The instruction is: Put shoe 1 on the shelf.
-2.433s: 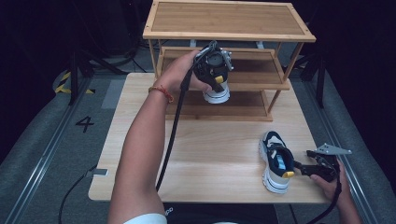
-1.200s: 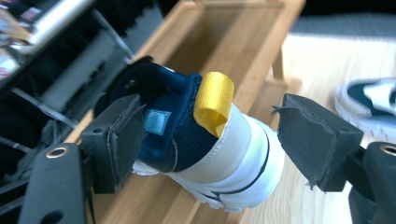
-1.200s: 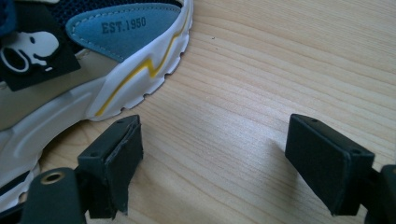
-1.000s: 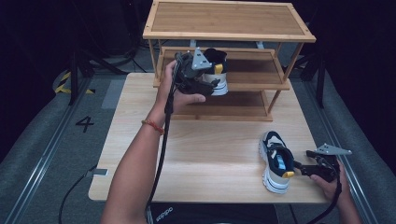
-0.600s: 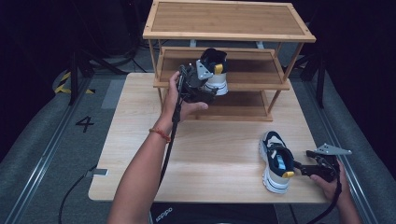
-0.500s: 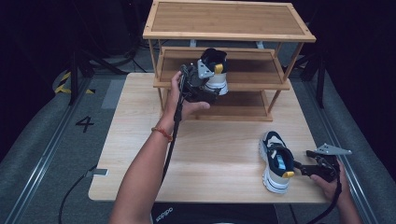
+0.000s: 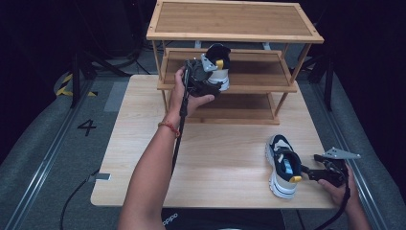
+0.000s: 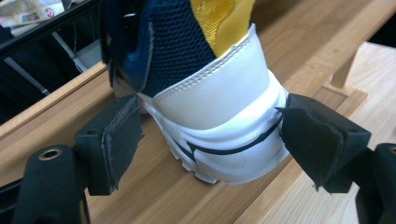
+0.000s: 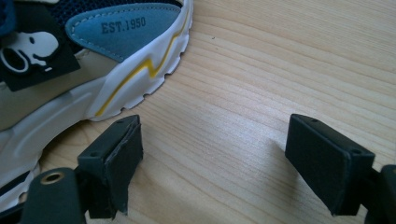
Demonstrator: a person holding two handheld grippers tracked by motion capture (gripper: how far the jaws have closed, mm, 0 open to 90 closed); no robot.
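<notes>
A white and navy shoe with a yellow heel tab [image 7: 219, 71] stands on the middle shelf [image 7: 258, 72] of a wooden rack, heel toward me. My left gripper [image 7: 212, 85] reaches in at that heel. In the left gripper view the heel [image 8: 210, 107] sits between the pads [image 8: 116, 135], which rest at its sides without squeezing; the jaws have just been closing a little. A second matching shoe [image 7: 282, 165] lies on the table at the front right. My right gripper [image 7: 307, 172] rests open beside it, with bare wood between its jaws [image 9: 215, 158] and the sole [image 9: 70, 107] next to the left jaw.
The wooden rack [image 7: 234, 36] has three tiers and stands at the back of the light wooden table [image 7: 215, 158]. A black cable trails from the left gripper along the forearm. Dark floor with grey mats surrounds the table.
The left hand has carried the shoe from in front of the rack onto the middle shelf and sunk a little behind its heel. The right gripper and second shoe have not moved.
</notes>
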